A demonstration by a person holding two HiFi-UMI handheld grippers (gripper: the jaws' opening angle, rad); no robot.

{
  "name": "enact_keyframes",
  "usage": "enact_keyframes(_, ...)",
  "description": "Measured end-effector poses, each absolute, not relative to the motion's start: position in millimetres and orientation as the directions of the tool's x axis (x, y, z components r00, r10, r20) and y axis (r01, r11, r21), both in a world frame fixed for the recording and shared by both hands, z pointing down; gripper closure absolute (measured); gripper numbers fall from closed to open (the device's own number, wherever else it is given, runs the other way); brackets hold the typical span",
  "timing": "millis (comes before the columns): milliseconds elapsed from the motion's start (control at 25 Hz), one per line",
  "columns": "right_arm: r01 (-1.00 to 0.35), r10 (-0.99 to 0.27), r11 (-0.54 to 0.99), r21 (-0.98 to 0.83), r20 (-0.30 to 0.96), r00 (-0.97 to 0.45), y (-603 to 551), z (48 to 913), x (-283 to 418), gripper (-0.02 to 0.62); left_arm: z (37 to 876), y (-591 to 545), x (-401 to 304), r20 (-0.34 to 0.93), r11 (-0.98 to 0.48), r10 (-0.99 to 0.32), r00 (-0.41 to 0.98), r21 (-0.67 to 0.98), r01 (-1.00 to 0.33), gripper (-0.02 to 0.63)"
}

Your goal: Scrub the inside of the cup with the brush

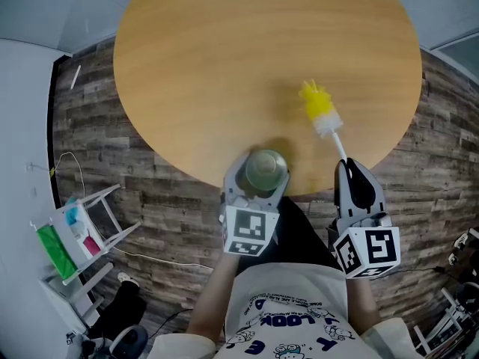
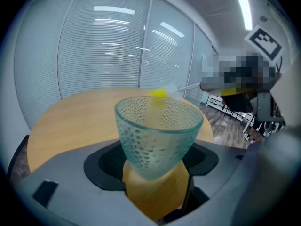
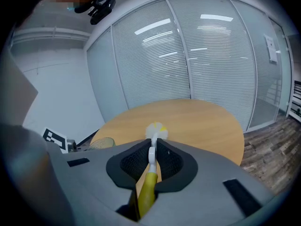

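Left gripper [image 1: 263,170] is clamping the dimpled glass cup [image 2: 157,135] low on its wall, upright, at the round tabletop's [image 1: 224,66] near edge. Right gripper [image 1: 348,167], alongside, is pinching the brush [image 1: 323,114] by its handle. The yellow bristle head is pointing away over the tabletop, apart from the cup.

A round bench [image 1: 224,66] with a smooth, light brown wooden top stands on a floor [image 1: 172,223] of grey-brown wooden planks. A clear dimpled glass cup [image 1: 266,169] is at the bench's near edge; whether it rests on the top cannot be told. On the floor at the left are a small white rack [image 1: 96,197] and a thin white cable [image 1: 150,256].
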State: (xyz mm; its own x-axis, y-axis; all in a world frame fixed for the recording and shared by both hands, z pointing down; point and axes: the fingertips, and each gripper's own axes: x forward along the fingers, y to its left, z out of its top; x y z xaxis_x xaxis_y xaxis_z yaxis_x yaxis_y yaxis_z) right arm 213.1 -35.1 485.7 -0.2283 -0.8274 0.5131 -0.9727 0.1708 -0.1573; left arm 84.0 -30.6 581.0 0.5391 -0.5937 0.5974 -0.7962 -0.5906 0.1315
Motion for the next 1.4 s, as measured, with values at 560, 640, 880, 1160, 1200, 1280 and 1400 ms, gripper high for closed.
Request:
enact_keyframes(560, -0.927, -0.823, 0.326, -0.187, 0.426, -0.376, -49.4, 442.0, 190.3, 0.548, 523.1, -42.4, 64.2, 0.597, -0.615, -0.591, 0.542, 0.100, -0.782, 0.242)
enact_keyframes(640, -0.919, -0.821, 0.344, -0.195, 0.412, -0.395, -50.3, 434.7, 184.7, 0.548, 514.2, -42.2, 60.2, 0.594, -0.624, -0.589, 0.547, 0.096, -0.776, 0.242)
enact_keyframes(880, -0.892, -0.815, 0.409, -0.195, 0.362, -0.453, -54.4, 404.9, 171.3, 0.548, 500.3, -50.4, 44.5, 0.599, -0.637, -0.587, 0.544, 0.072, -0.767, 0.242)
enact_keyframes(1160, -0.844, -0.785, 0.484, -0.229, 0.312, -0.535, -64.2, 366.2, 166.3, 0.548, 478.0, -83.6, 30.7, 0.605, -0.640, -0.598, 0.525, 0.034, -0.768, 0.242)
enact_keyframes(1200, -0.840, -0.781, 0.496, -0.219, 0.312, -0.542, -65.6, 362.4, 165.3, 0.548, 475.2, -88.2, 28.3, 0.606, -0.640, -0.601, 0.521, 0.026, -0.768, 0.242)
enact_keyframes(1280, -0.836, -0.775, 0.515, -0.189, 0.314, -0.549, -68.3, 356.4, 162.9, 0.548, 470.2, -97.1, 22.4, 0.606, -0.640, -0.609, 0.511, 0.005, -0.769, 0.242)
enact_keyframes(1400, -0.825, -0.764, 0.542, -0.164, 0.314, -0.564, -71.2, 348.3, 155.6, 0.548, 465.8, -108.2, 10.8, 0.614, -0.642, -0.621, 0.487, -0.042, -0.766, 0.242)
